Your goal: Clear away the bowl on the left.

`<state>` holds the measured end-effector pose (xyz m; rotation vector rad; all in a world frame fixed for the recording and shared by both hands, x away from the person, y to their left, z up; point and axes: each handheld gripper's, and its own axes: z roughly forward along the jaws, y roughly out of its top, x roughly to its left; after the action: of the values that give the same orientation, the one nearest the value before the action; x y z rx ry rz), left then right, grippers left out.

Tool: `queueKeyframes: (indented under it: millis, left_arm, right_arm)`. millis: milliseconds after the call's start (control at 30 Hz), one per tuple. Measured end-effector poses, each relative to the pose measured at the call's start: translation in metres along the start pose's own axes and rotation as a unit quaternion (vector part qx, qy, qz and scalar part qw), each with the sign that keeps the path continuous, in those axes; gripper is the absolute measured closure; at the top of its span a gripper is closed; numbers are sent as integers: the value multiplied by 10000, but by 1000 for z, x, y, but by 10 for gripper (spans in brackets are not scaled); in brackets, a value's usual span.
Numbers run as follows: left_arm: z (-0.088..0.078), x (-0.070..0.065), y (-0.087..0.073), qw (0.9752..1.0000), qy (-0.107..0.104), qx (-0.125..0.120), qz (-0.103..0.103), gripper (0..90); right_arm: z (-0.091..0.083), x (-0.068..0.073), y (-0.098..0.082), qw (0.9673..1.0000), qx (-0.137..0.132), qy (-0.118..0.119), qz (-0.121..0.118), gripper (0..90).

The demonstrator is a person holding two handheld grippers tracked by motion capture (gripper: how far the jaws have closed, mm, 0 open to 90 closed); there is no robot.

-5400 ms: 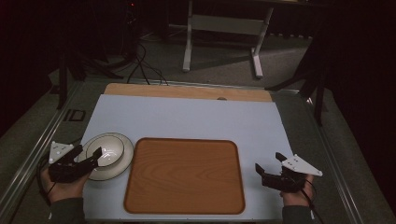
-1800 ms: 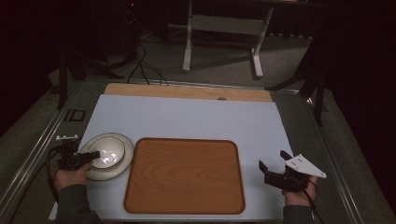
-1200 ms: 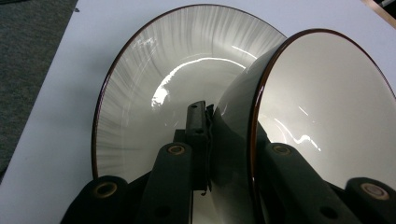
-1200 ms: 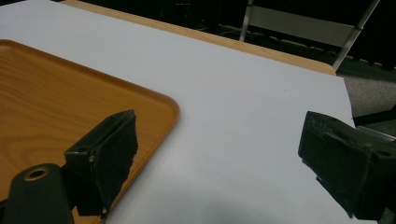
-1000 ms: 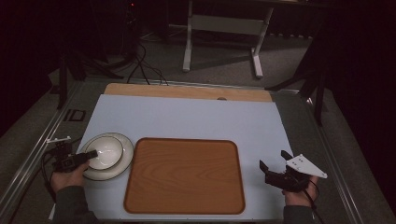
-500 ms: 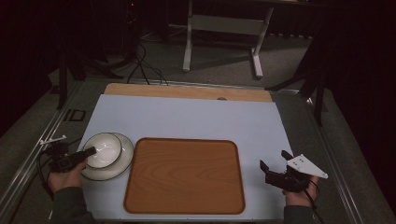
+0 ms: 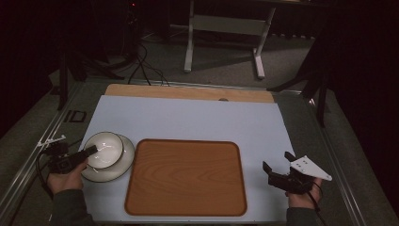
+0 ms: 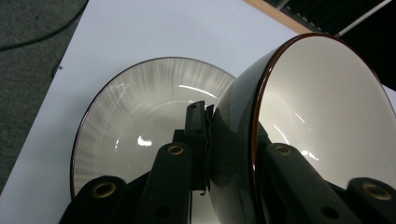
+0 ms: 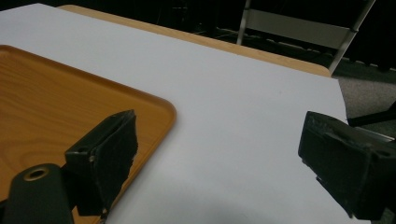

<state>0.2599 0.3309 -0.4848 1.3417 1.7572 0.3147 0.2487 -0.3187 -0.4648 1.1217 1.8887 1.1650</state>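
Observation:
A white bowl (image 7: 105, 149) with a dark outside and brown rim sits tilted over a ribbed white plate (image 7: 121, 165) at the table's left. My left gripper (image 7: 90, 151) is shut on the bowl's near rim, one jaw inside and one outside. In the left gripper view the bowl (image 8: 327, 121) leans up off the plate (image 8: 140, 112), with the wall pinched in my left gripper (image 8: 224, 135). A wooden tray (image 7: 188, 176) lies empty in the middle. My right gripper (image 7: 277, 160) rests open to the right of the tray, holding nothing; its jaws stand wide apart in the right gripper view (image 9: 224, 154).
A pale blue mat (image 7: 197, 120) covers the table, with a wooden strip (image 7: 188, 93) along the far edge. The tray's corner (image 9: 56, 102) lies left of my right jaws. Beyond the table are cables and a stand's legs (image 7: 223, 42) on the floor.
My left gripper moved in from beside the plate, shut on the bowl's rim and tipped the bowl up. The right gripper has stayed nearly still.

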Motion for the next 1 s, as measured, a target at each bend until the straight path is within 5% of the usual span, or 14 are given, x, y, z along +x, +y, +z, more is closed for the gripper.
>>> queueKeyframes:
  millis: [1000]
  left_arm:
    - [-11,-25,4,9985,-238,-336,354,794]
  right_arm:
    - [-2,-2,0,10000,-43,-35,9,114]
